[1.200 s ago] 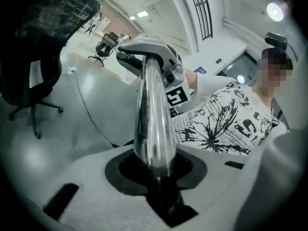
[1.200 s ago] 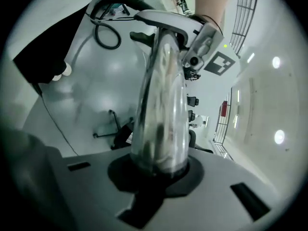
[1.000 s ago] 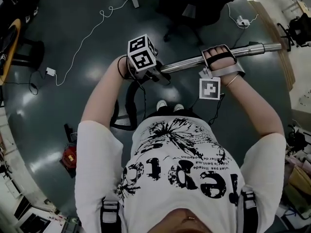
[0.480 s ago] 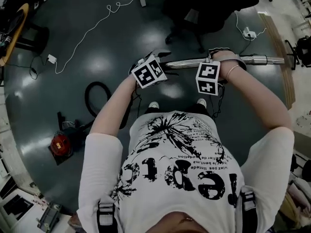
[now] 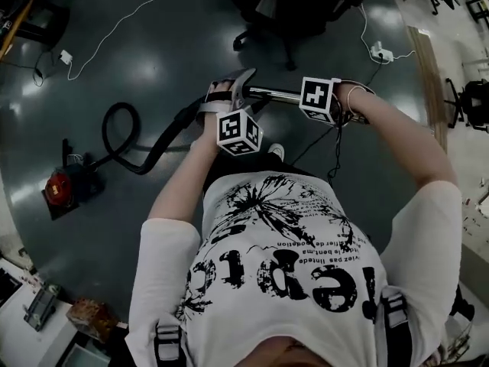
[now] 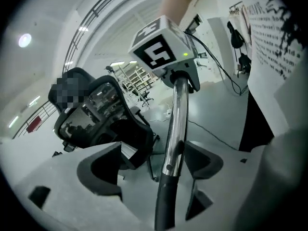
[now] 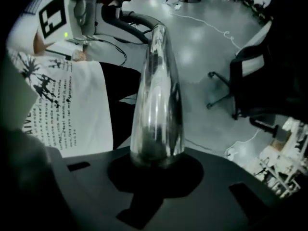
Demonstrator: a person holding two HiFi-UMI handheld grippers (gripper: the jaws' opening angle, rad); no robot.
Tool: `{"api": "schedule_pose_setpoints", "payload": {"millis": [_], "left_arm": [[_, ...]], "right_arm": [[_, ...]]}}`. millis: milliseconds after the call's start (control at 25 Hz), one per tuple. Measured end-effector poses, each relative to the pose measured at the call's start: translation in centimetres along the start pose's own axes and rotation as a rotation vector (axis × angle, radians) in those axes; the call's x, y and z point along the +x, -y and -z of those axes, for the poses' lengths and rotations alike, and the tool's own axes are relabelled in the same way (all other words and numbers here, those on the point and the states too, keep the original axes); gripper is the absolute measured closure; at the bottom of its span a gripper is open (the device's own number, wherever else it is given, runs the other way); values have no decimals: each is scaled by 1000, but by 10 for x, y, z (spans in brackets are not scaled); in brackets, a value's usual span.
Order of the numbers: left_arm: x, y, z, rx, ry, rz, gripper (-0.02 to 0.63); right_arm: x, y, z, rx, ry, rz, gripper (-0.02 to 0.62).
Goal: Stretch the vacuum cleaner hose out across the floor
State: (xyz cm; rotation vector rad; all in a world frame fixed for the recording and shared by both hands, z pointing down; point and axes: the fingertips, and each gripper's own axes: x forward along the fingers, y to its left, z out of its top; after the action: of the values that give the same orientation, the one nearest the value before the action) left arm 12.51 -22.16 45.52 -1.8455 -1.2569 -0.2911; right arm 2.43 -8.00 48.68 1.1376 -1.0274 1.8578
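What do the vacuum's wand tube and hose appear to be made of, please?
The wand tube is probably polished chromed metal, given its mirror-like reflections. The hose is matte black, likely flexible plastic or rubber, since it loops across the floor.

The vacuum cleaner lies left on the floor, hose running right to the tube; chair beyond.

Nothing reads surely. The white T-shirt with black print, on the wearer's side of the right gripper, carries large upside-down letters and fine lines of text, all illegible.
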Motion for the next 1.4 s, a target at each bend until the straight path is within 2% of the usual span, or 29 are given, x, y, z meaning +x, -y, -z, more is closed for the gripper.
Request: {"api": "schedule_pose_setpoints", "payload": {"millis": [200, 320, 440, 600, 680, 720, 760, 800, 840, 880, 920, 1000, 1080, 1160, 1200, 1280, 1400], "left_arm": [[27, 65, -43, 38, 9, 15, 210], [35, 84, -60, 115, 11, 9, 210], [40, 96, -74, 232, 19, 22, 212], [44, 117, -75, 270, 12, 80, 212], [61, 124, -64, 332, -38, 67, 212], [68, 123, -60, 373, -55, 36, 213], [72, 120, -59, 398, -57, 2, 241], [72, 117, -61, 402, -49, -21, 362], [70, 114, -63, 384, -36, -29, 441], [68, 110, -67, 354, -19, -27, 483], [64, 106, -70, 324, -3, -20, 489], [65, 101, -71, 317, 10, -9, 491], [74, 97, -65, 355, -24, 12, 495], [83, 92, -62, 382, -78, 53, 506], [86, 90, -63, 387, -104, 73, 514], [93, 89, -65, 375, -150, 120, 532], [105, 94, -71, 319, -208, 183, 565]], "right_arm": [[44, -59, 58, 130, 15, -424, 546], [47, -82, 70, 204, 79, -599, 537], [43, -87, 72, 243, 150, -691, 527], [34, -94, 61, 273, 238, -781, 525], [29, -101, 60, 284, 252, -810, 525], [26, -106, 60, 283, 253, -821, 525], [22, -111, 59, 279, 251, -830, 525], [18, -116, 58, 276, 250, -838, 523], [14, -120, 58, 279, 251, -843, 522], [11, -122, 57, 288, 254, -845, 522], [7, -124, 56, 299, 257, -846, 519], [1, -122, 54, 315, 270, -835, 514], [-3, -113, 51, 312, 292, -797, 509], [-2, -99, 54, 277, 309, -695, 509], [-1, -89, 59, 245, 311, -608, 509], [4, -65, 70, 152, 297, -375, 506], [8, -25, 84, -44, 269, -14, 505]]}}
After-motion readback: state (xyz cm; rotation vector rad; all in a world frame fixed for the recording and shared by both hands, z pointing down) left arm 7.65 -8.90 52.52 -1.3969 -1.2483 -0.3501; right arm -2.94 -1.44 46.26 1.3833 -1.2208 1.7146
